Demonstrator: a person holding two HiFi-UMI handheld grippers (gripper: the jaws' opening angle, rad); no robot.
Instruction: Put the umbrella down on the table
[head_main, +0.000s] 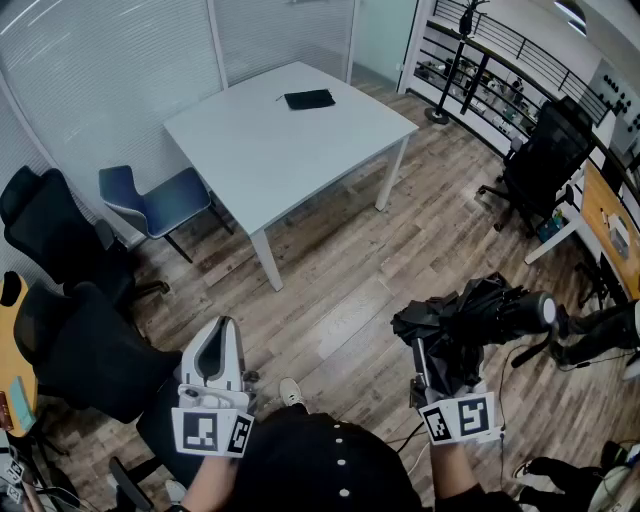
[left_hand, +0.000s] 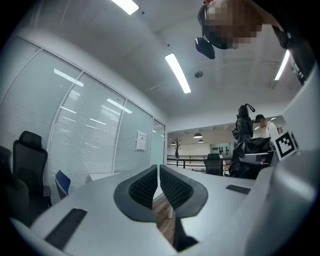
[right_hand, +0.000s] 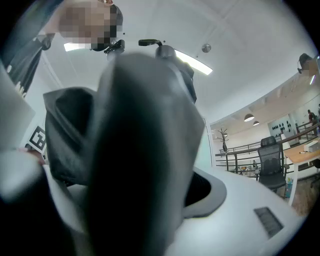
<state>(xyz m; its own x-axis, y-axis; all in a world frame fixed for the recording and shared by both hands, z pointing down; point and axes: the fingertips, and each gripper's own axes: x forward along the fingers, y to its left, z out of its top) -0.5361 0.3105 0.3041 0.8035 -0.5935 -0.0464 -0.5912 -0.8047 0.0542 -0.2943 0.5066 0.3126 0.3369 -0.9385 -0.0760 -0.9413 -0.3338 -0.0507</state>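
A black folded umbrella (head_main: 480, 315) lies across my right gripper (head_main: 447, 360) at the lower right of the head view, held above the wooden floor with its canopy bunched loosely. In the right gripper view the umbrella (right_hand: 145, 140) fills the gap between the jaws, which stand wide and closed on it. My left gripper (head_main: 221, 330) is at the lower left, and its pads (left_hand: 145, 187) almost touch with nothing between them. The white table (head_main: 300, 150) stands well ahead at the top centre, away from both grippers.
A small flat black item (head_main: 308, 99) lies on the table's far side. A blue chair (head_main: 150, 200) sits at the table's left and black office chairs (head_main: 80, 340) stand nearer on the left. Another black chair (head_main: 545, 160) and a wooden desk (head_main: 605, 215) are on the right.
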